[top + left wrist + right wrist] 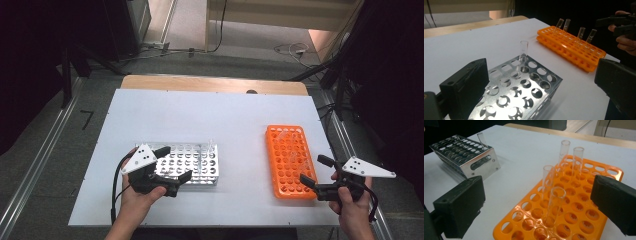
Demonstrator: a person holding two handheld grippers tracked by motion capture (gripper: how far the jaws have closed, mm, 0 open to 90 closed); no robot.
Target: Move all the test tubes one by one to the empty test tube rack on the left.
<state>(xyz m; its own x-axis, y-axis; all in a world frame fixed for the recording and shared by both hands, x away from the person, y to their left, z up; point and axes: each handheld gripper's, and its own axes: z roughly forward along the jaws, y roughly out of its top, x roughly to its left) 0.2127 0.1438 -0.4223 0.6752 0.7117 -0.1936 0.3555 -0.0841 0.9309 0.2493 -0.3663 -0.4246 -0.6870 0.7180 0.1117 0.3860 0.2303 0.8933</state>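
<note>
left gripper (175, 165) wide, empty, over perforated silver metal tube rack (197, 162); right gripper (316, 171) wide, empty, beside flat orange plastic tube rack (289, 160).

Bright table, dark surroundings, soft focus

on the white table (210, 115) the left rack (192, 164) is shiny silver metal and the right rack (290, 160) is bright orange. the tubes (564, 151) are clear glass. both grippers (172, 165) (312, 172) have black jaws, with grey plates.
</note>
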